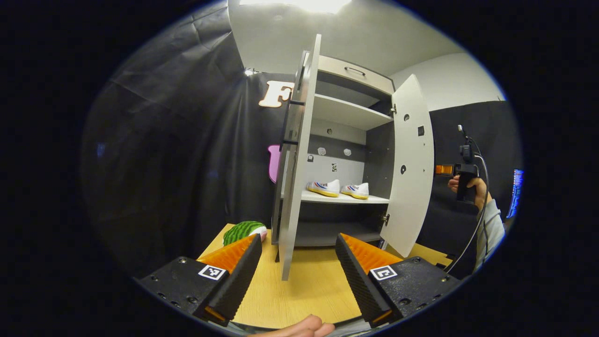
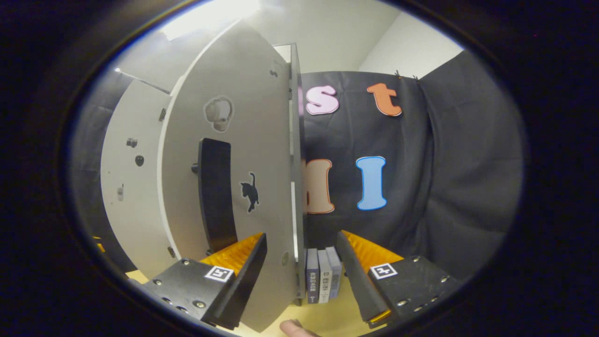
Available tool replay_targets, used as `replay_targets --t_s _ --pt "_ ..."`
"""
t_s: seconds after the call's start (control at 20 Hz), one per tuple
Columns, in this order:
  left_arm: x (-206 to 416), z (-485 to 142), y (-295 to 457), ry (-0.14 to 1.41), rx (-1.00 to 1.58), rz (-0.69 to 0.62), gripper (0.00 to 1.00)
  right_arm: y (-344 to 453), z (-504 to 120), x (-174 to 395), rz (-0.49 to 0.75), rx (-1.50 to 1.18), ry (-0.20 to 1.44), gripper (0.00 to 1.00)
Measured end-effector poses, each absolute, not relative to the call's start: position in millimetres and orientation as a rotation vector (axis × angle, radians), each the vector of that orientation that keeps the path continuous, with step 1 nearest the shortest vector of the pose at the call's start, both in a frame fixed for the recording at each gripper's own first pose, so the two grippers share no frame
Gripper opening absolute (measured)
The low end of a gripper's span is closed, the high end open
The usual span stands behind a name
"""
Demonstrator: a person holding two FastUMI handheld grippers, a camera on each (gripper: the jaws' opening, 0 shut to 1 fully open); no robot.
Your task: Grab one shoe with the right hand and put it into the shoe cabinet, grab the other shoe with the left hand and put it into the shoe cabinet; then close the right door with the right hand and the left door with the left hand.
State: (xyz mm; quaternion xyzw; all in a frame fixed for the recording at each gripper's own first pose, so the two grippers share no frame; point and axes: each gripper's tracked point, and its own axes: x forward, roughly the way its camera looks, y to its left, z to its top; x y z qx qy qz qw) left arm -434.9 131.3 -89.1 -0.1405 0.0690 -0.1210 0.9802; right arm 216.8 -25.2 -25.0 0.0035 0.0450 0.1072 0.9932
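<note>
Though fingers (image 2: pixel 252 262) apart, right door (image 2: pixel 234 187) between.

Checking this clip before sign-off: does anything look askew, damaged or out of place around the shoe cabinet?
Nothing stands out. Both shoes sit upright, side by side on the middle shelf of the shoe cabinet. Both doors hang open, undamaged; the right door sits between the right gripper's open fingers.

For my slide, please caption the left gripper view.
Both shoes on the cabinet shelf, both doors open.
</note>
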Motion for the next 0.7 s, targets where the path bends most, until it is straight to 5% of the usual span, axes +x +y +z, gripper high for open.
replay_targets --t_s 0.5,0.7 --pt "-429.2 -96.3 146.3 0.145 -0.274 -0.202 0.93 88.6 -29.7 223.7 0.244 -0.011 0.083 0.89" --pt "-428.2 -95.2 159.5 0.15 -0.254 -0.164 0.96 115.1 -44.7 236.2 0.186 0.06 0.111 0.96"
